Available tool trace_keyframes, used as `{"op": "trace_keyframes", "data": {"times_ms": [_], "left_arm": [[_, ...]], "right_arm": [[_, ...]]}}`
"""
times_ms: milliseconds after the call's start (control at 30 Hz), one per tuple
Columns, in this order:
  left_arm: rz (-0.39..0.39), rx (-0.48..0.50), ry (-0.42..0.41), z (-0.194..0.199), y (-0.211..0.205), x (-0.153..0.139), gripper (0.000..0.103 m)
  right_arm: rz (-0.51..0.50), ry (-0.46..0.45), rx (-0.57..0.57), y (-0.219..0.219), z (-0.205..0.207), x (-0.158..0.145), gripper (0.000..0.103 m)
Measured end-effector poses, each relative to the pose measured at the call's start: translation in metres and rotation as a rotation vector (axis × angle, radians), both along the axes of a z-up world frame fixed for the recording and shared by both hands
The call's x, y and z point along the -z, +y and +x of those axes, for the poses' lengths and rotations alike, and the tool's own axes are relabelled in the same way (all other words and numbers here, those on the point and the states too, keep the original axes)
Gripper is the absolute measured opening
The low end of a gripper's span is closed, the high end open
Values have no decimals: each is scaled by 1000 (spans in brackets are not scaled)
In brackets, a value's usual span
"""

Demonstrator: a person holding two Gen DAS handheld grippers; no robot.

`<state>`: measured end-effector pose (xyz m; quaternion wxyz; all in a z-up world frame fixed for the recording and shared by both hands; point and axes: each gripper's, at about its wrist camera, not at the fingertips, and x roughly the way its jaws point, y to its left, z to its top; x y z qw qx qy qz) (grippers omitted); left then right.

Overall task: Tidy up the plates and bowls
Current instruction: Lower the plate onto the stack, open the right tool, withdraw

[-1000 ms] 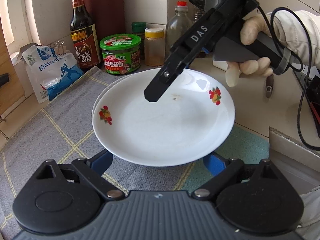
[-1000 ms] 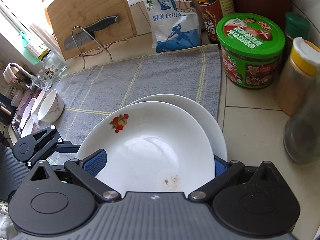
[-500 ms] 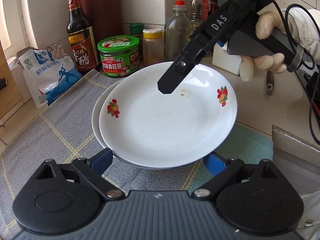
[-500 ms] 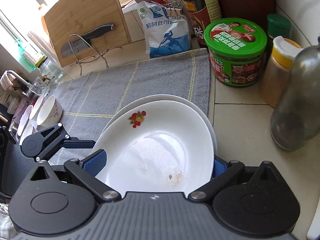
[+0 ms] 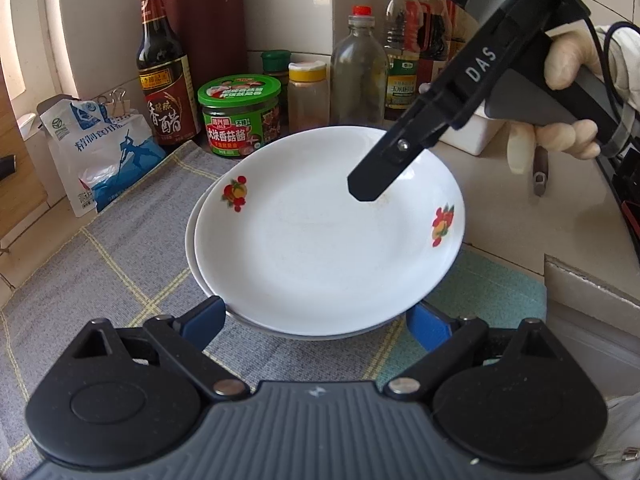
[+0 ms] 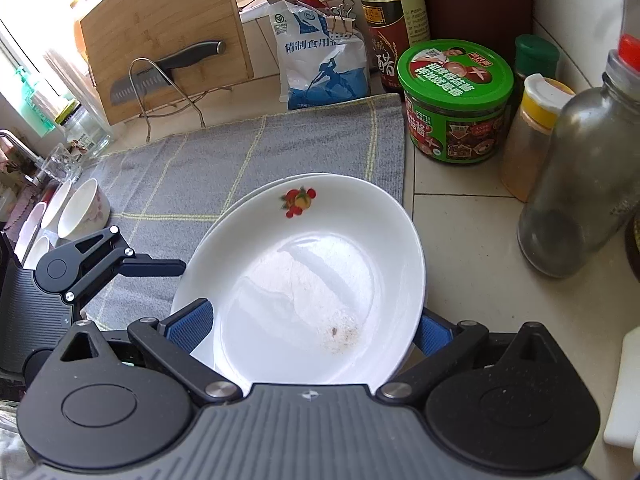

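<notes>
A white plate with fruit prints rests on a second white plate on the grey cloth; both plates also show in the right wrist view, the top one over the lower one's rim. My left gripper is open, its blue fingers either side of the plates' near edge. My right gripper is open, its fingers astride the plates' opposite edge; one finger shows above the top plate in the left wrist view. Several white bowls sit at the far left.
Behind the plates stand a green-lidded jar, a vinegar bottle, spice jars, a clear bottle and a salt bag. A cutting board with a knife leans at the back. A teal cloth lies to the right.
The top plate has come down and settled onto the lower plate. Both grippers have drawn back a little from the plates, and the right gripper has lifted.
</notes>
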<state>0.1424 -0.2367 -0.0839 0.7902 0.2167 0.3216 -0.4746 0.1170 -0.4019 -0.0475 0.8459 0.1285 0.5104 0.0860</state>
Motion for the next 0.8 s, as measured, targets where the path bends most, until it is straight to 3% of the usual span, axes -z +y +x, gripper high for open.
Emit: {"op": "trace_keyframes", "data": {"times_ms": [200,367,567,800], "left_arm": [[-10,-15,5,-1,2,1,97],[-42,-40,8,-2,8,-5,97],[-69,-85,-5,-9,22,-12,98],[-140,-183,-39,-18,56,-37,100]], "right_arm": [[-9,2,17,-3,-8,2,103],[-79,-25,-4,8,-10,-6,103],[-179,-94,-12,32,-6,-20,103],[-327,-234,-44,78,0,-44,103]]}}
